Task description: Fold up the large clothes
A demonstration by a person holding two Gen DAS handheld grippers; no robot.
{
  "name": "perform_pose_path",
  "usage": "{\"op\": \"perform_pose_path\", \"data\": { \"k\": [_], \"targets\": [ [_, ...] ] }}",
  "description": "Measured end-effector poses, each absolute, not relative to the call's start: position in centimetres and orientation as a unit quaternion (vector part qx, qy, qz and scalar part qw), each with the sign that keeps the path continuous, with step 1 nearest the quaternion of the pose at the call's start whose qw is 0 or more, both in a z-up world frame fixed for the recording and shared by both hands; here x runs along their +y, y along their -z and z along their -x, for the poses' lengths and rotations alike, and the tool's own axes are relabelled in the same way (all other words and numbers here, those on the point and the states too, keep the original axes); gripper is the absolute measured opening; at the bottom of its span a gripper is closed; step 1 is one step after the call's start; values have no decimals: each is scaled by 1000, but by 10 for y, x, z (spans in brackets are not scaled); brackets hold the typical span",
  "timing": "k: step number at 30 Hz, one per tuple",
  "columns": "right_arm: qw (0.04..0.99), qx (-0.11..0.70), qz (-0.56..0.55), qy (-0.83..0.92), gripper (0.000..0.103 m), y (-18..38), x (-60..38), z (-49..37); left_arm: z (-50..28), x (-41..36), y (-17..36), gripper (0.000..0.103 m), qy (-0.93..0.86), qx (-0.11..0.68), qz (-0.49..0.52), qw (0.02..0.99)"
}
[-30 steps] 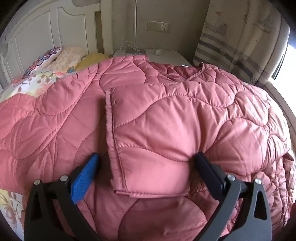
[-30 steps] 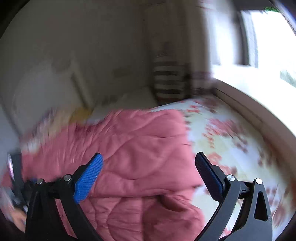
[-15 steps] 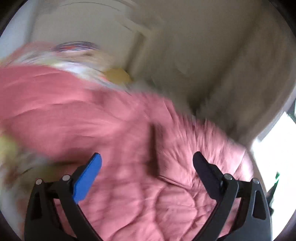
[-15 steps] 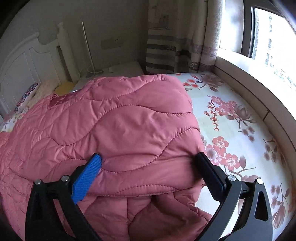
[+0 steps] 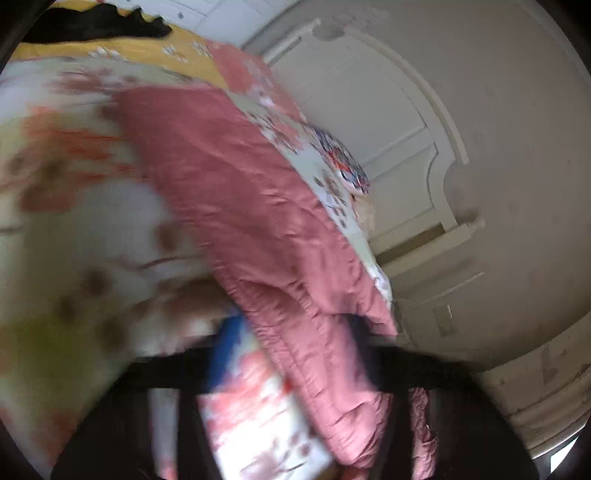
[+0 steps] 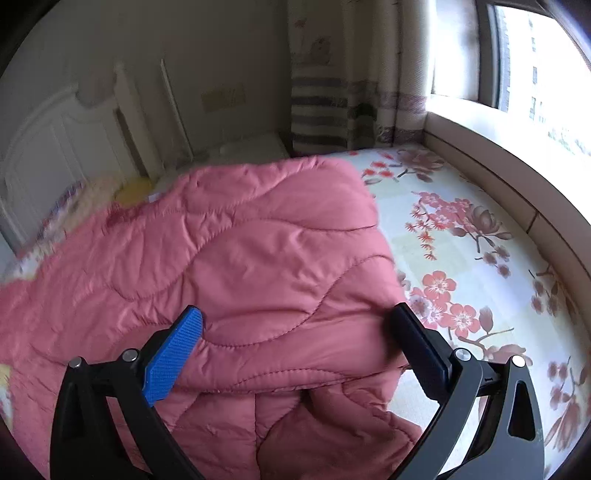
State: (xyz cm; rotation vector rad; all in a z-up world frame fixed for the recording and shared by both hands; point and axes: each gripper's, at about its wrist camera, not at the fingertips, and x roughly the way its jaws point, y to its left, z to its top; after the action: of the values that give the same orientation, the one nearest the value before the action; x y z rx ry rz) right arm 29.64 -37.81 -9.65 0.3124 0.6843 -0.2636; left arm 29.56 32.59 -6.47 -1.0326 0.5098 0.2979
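Note:
A large pink quilted jacket lies spread on the floral bed sheet, one side folded over the body. My right gripper is open, its jaws wide apart just above the jacket's near folded edge, holding nothing. In the blurred, tilted left wrist view the jacket's edge runs down between the fingers of my left gripper. The jaws there look narrower than before, but the blur hides whether they pinch the fabric.
A white headboard and pillows are at the far left. A bedside table and striped curtain stand at the back. A window ledge runs along the right. A dark garment lies far off in the left wrist view.
The left gripper swung fast, rolled sideways and dropped to the jacket's edge; its jaws appear closer together. The right gripper settled after a blur and moved slightly closer over the folded side.

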Motion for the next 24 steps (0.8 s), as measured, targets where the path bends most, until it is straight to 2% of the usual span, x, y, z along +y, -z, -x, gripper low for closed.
{"op": "perform_pose_path", "data": {
  "k": [2,6,10,12,13,14,15,16,18,20,24],
  "targets": [
    [926,299,-189,128,98,93,-389,-285,-300,312,47,9,-143,219,486,834],
    [919,223,-290,148,98,89,-425,-258,-307,228,-10,8,-81,180,391,899],
    [905,217,-331,155,98,94,-442,-254,-309,72,-54,9,61,172,217,959],
    [904,222,-329,157,98,95,-442,-255,-314,-17,-44,13,130,209,107,963],
    [905,225,-325,157,98,95,-442,-257,-320,-57,-28,25,161,243,61,955],
    [907,231,-318,155,98,94,-440,-260,-325,-84,-12,56,182,277,25,943],
    [908,235,-313,153,98,95,-438,-261,-330,-112,9,71,200,316,-19,927],
    [908,239,-308,151,98,97,-436,-261,-327,-135,32,79,206,341,-63,915],
    [910,246,-300,147,98,99,-431,-261,-314,-162,75,79,194,352,-161,901],
    [909,253,-299,143,98,101,-430,-262,-314,-165,93,82,191,349,-195,897],
    [907,251,-305,144,98,104,-431,-259,-291,-112,79,86,172,323,-149,918]
  ]
}}
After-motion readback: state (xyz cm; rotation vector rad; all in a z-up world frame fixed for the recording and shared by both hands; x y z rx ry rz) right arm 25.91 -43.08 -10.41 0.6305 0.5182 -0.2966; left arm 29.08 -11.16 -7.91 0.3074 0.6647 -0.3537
